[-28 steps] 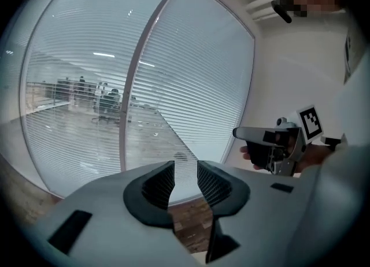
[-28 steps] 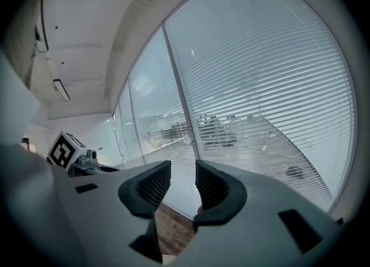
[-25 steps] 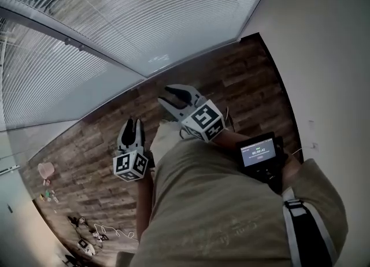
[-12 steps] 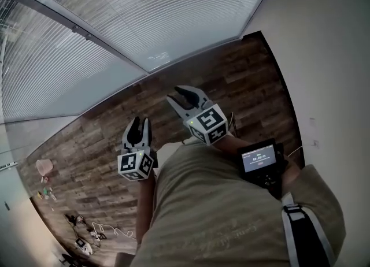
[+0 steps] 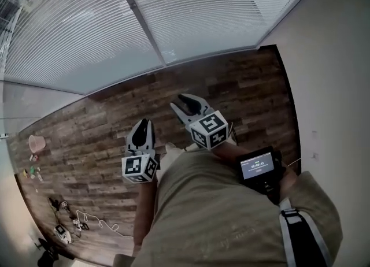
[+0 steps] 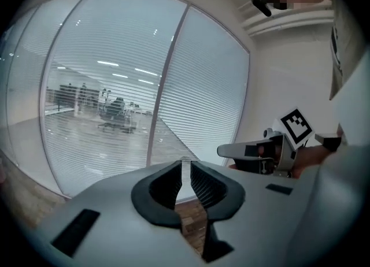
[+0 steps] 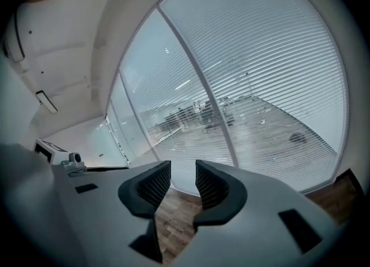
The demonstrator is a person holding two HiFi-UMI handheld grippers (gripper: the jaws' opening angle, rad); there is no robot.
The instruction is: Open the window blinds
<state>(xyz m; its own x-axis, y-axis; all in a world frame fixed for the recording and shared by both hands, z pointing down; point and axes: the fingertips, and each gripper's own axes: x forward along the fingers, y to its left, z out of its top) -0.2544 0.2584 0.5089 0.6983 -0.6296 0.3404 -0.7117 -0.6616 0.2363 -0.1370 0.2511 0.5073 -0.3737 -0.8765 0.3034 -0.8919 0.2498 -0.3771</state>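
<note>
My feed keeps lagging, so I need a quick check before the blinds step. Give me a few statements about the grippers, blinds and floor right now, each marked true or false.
1. The window blinds are down, with slats covering the glass. True.
2. The left gripper is clamped on a blind cord. False: nothing is between its jaws. They have just been closing and a narrow gap is left.
3. The right gripper has its jaws apart and empty. True.
4. The floor below the window is carpeted. False: it is wood planks.
5. Neither gripper touches the blinds. True.
</note>
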